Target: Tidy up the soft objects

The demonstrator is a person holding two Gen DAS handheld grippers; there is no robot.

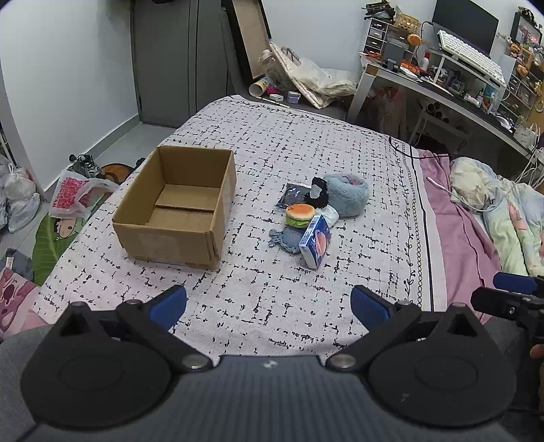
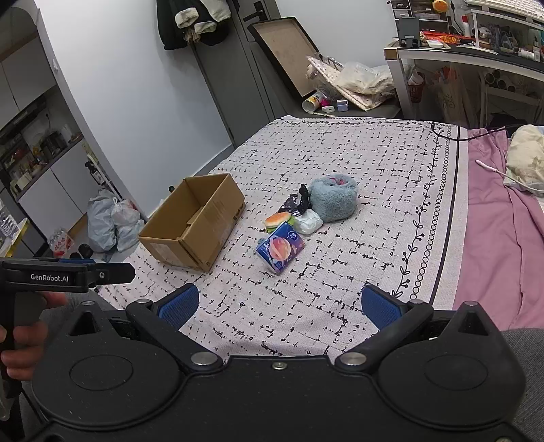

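Bedroom w/ pale blue walls (image 2: pixel 142 85), grey floor (image 1: pixel 112 142). Bed (image 1: pixel 306 142) has grid-pattern cover, pink sheet (image 2: pixel 493 221) at right. Cluttered desk (image 1: pixel 442 81) beyond; grey wardrobe (image 1: pixel 176 57) by wall.

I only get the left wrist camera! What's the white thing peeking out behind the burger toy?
Observer: The right wrist view shows more of it: a white crinkly packet lying between the burger toy and the fluffy blue pouch.
Operator: What does my gripper look like from outside?
Observer: The left gripper appears side-on, with "GenRobot.AI" printed on it, and a hand holds its handle.
Operator: Anything up high that I miss?
Observer: A dark coat hangs on the door.
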